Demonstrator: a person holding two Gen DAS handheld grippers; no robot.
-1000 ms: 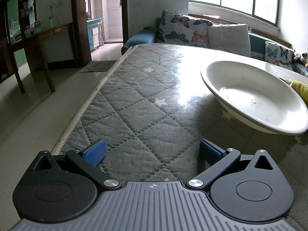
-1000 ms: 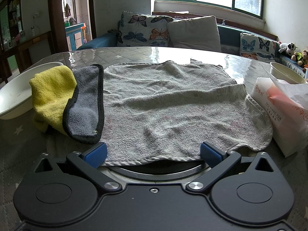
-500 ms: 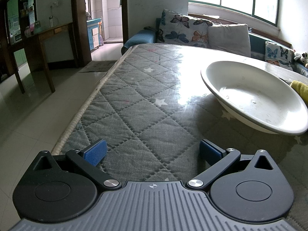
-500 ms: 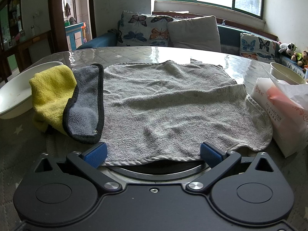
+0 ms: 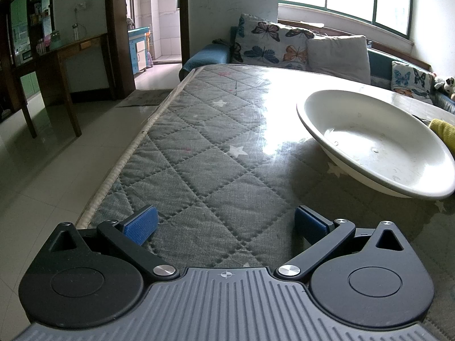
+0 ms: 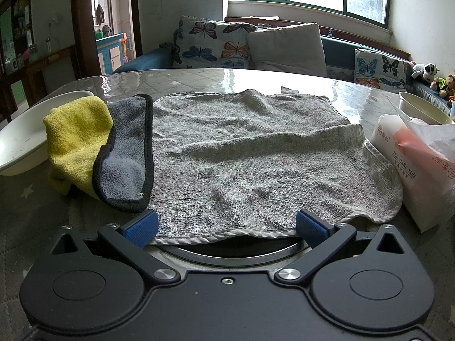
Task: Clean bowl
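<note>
A: Left gripper (image 5: pixel 226 224): jaws are spread wide, nothing held, only the quilted table (image 5: pixel 216 153) seen between the blue pads (image 5: pixel 140 224). Bowl?

B: A white bowl (image 5: pixel 378 147) is seen at the right of the left view, resting on the table, apart from the gripper. It also appears at the far left of the right view, touched by a yellow cloth (image 6: pixel 76 139).

A: Right gripper (image 6: pixel 226 226)?

B: Spread as well, empty. A grey towel (image 6: pixel 256 153) is laid flat ahead of it; a tissue pack (image 6: pixel 418 167) is noted at right.
</note>
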